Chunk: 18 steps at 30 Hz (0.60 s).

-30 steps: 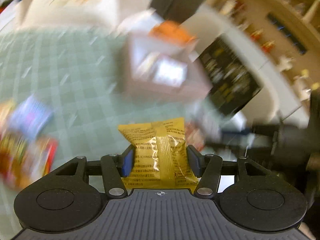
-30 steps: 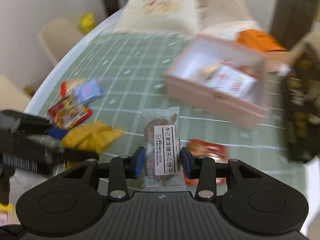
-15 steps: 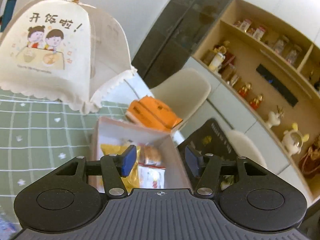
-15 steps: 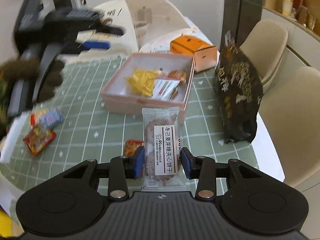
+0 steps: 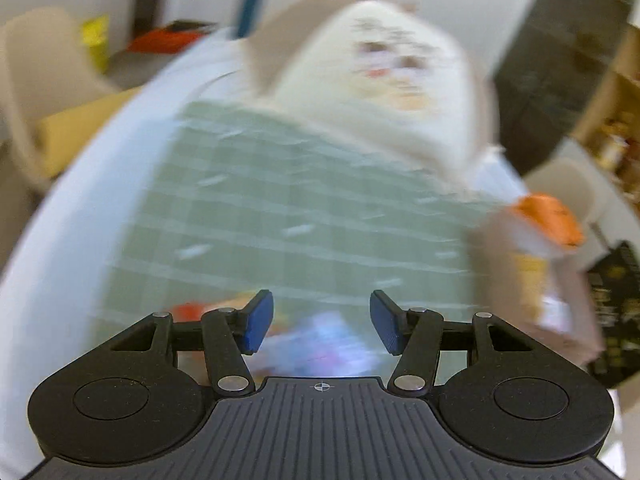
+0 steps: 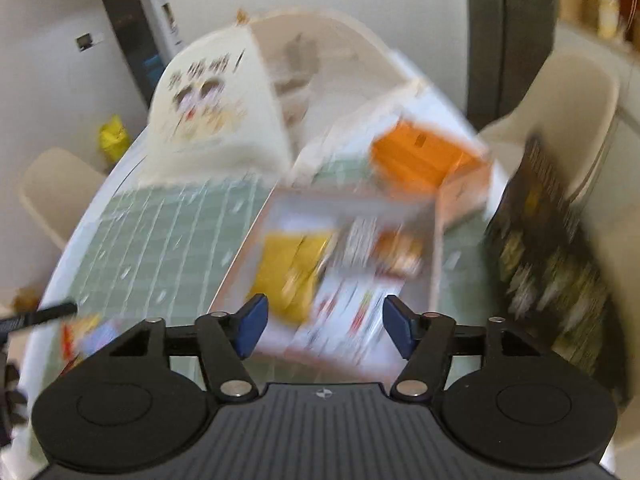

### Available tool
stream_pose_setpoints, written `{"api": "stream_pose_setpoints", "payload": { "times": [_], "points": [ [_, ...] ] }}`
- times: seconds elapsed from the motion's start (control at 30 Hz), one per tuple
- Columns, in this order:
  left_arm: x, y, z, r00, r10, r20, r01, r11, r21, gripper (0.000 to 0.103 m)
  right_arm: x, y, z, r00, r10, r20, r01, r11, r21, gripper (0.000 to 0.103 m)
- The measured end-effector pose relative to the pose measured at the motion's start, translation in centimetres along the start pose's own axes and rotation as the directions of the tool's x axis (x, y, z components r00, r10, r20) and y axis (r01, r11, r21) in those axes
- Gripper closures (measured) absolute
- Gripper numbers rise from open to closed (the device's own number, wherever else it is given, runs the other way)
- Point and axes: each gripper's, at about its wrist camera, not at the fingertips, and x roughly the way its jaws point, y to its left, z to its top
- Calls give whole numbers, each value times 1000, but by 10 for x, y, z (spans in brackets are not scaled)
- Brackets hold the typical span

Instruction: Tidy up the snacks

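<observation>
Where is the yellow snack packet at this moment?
In the right wrist view, the yellow snack packet lies in the left part of the pink box, ahead of the open right gripper.

Both fisheye views are bright with soft, even daylight, with no hard shadows or glare. Heavy motion blur smears the green checked tabletop (image 5: 280, 208), the food cover (image 6: 216, 100) and the pink box (image 6: 352, 248); only each gripper body stays sharp. Edges bow and darken at the corners.
</observation>
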Motion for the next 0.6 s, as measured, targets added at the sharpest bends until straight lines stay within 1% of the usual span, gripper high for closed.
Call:
{"api": "stream_pose_setpoints", "payload": {
  "times": [0.03,0.07,0.17,0.27,0.33,0.37,0.4,0.43,0.5,0.53,0.57,0.6],
  "points": [
    [1,14,-5,1000,21,-12,-21,1000,-13,44,4,3,-14,1000,11,-29,-11,1000,0,37],
    [1,23,-10,999,28,-24,-28,999,-18,44,8,6,-27,998,12,-55,-13,1000,-4,37],
    [1,34,-31,998,4,-59,-5,1000,-23,44,21,17,-67,990,9,-138,-11,1000,-17,37],
    [2,28,-48,996,-48,-82,46,999,-21,43,29,29,-93,980,21,-197,-23,1000,-5,37],
    [1,13,-56,996,-56,-63,58,998,31,42,31,41,-105,975,32,-219,-36,999,-16,37],
    [3,2,-59,996,-66,-60,70,995,74,43,33,50,-107,974,30,-223,-40,999,-36,37],
    [6,-3,-60,993,-92,-68,98,991,93,43,35,59,-106,975,26,-221,-40,997,-58,37],
    [6,-9,-63,987,-136,-85,144,985,97,44,36,69,-105,976,25,-216,-43,996,-78,37],
    [10,-18,-67,963,-230,-140,243,966,85,47,36,88,-101,979,38,-201,-59,993,-101,37],
    [11,-23,-70,953,-256,-163,273,957,94,48,37,98,-98,979,48,-197,-70,992,-109,37],
    [10,-25,-71,952,-257,-168,277,954,110,48,39,108,-95,979,59,-195,-83,990,-118,37],
    [5,-26,-69,958,-247,-149,267,954,134,48,40,117,-91,979,67,-194,-92,988,-124,37]
  ]
}}
